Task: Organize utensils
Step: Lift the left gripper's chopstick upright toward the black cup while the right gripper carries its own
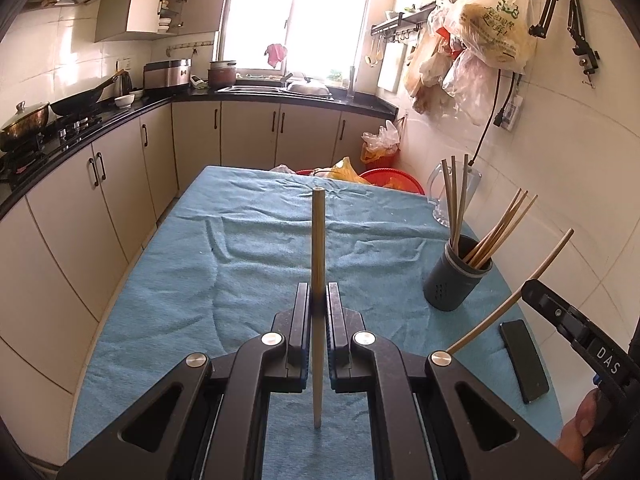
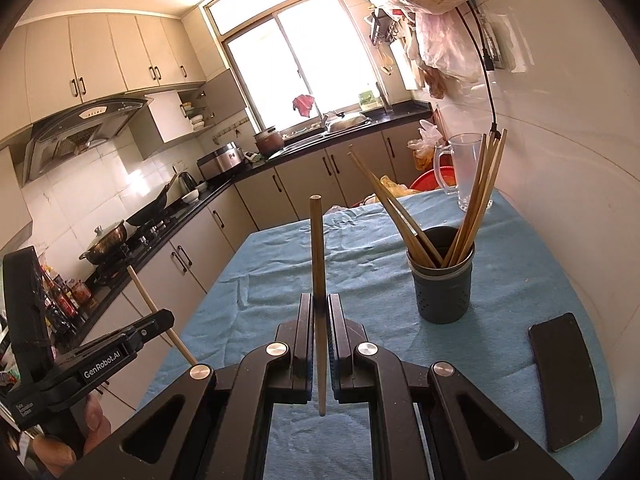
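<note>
With our left gripper [image 1: 319, 300] we clamp a single chopstick [image 1: 318, 248] that stands nearly upright between the fingers, its lower end hanging just above the blue cloth [image 1: 256, 240]. With our right gripper [image 2: 319, 308] we pinch a second chopstick [image 2: 317, 248] the same way. Ahead and to the right of both sets of fingers stands the dark holder [image 2: 444, 284], already bristling with chopsticks, and nearer to us on its right a black phone [image 2: 566, 380] lies flat on the cloth.
</note>
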The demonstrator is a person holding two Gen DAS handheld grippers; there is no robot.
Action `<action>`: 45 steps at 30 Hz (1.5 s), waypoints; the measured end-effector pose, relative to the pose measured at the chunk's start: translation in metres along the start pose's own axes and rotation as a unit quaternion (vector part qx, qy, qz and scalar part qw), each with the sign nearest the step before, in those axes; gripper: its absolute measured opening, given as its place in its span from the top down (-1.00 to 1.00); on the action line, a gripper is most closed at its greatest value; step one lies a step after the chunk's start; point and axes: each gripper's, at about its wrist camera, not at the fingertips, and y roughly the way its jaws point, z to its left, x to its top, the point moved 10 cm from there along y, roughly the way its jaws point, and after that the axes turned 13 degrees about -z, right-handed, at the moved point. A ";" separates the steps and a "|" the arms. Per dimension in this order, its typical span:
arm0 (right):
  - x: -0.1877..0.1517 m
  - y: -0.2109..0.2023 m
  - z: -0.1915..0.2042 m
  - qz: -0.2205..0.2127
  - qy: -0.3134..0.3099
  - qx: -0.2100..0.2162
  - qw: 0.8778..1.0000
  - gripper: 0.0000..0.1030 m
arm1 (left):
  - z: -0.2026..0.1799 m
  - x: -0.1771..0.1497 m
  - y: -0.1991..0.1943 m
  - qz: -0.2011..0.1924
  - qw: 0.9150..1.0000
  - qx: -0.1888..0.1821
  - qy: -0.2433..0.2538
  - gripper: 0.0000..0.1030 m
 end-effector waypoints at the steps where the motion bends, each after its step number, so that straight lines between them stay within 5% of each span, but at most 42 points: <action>1: 0.001 0.000 -0.001 0.000 0.001 0.000 1.000 0.87 | -0.001 0.000 0.000 0.000 1.000 0.000 0.001 0.88; 24: 0.015 -0.011 -0.032 -0.019 0.033 -0.008 0.999 0.87 | -0.027 0.002 0.008 0.007 1.000 -0.008 0.020 0.88; 45: 0.037 -0.035 -0.090 -0.053 0.075 -0.039 0.995 0.87 | -0.089 0.015 0.022 0.010 0.998 -0.037 0.057 0.88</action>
